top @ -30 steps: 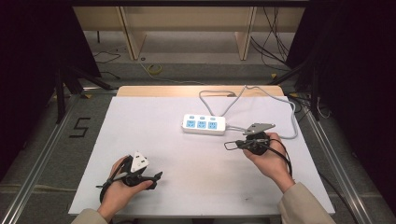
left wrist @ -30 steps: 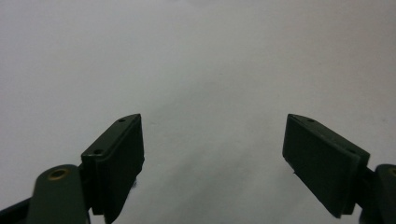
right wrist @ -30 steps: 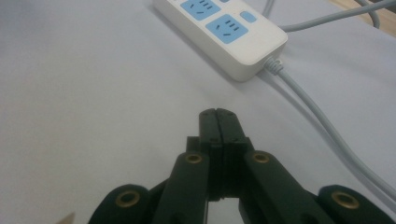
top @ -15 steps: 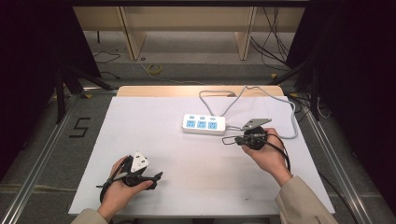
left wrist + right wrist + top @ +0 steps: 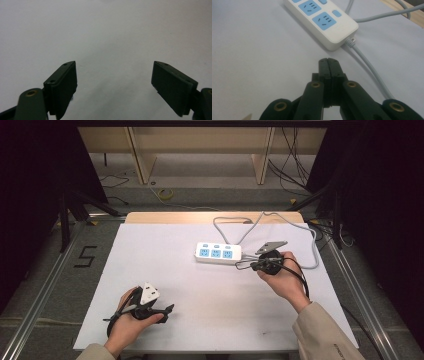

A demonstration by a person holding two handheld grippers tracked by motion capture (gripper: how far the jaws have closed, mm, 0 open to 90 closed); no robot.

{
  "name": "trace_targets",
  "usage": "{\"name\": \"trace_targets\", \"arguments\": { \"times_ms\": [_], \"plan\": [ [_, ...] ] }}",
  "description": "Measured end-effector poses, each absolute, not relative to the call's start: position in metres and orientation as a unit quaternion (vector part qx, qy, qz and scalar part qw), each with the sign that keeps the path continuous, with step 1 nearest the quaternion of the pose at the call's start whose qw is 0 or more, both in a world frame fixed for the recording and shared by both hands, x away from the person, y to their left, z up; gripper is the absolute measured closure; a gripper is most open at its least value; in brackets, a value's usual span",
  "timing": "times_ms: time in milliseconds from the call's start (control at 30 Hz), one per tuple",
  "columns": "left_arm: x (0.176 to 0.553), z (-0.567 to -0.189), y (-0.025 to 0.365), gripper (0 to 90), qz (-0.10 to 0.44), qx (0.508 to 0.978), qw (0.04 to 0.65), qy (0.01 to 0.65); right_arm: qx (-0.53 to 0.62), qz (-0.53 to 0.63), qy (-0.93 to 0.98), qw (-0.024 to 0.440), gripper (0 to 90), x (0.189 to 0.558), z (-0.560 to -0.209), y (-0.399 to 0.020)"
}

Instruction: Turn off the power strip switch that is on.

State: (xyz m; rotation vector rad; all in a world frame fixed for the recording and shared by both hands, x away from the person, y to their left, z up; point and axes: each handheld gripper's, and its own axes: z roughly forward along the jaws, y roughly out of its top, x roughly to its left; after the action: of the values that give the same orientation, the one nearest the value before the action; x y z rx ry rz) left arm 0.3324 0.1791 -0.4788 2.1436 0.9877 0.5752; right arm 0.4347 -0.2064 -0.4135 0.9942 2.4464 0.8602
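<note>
A white power strip (image 5: 217,253) with blue sockets lies on the white table (image 5: 175,270), its grey cable (image 5: 280,220) looping off to the right and back. My right gripper (image 5: 241,265) is shut with nothing in it, its tips just right of the strip's cable end. In the right gripper view the pressed-together jaws (image 5: 329,65) point at that end of the power strip (image 5: 322,21), a short way from it. My left gripper (image 5: 169,308) rests near the front left of the table, open. Its jaws (image 5: 114,82) stand wide apart over bare white surface.
The cable (image 5: 367,67) runs along the table to the right of my right jaws. Beyond the table's far edge are wooden shelf legs (image 5: 262,155), floor cables and a yellow coil (image 5: 166,194). Metal rails (image 5: 45,285) flank the table.
My right gripper has drifted slightly left and up toward the strip's cable end. The left hand has stayed still.
</note>
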Motion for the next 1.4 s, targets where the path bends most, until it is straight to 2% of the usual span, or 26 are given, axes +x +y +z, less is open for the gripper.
{"name": "trace_targets", "arguments": {
  "times_ms": [1400],
  "plan": [
    [0.333,-0.479,0.179,20.6,0.223,0.826,0.349,0.382,0.356,0.285,0.87,0.186,90.0,0.472,-0.407,-0.192]
  ]
}}
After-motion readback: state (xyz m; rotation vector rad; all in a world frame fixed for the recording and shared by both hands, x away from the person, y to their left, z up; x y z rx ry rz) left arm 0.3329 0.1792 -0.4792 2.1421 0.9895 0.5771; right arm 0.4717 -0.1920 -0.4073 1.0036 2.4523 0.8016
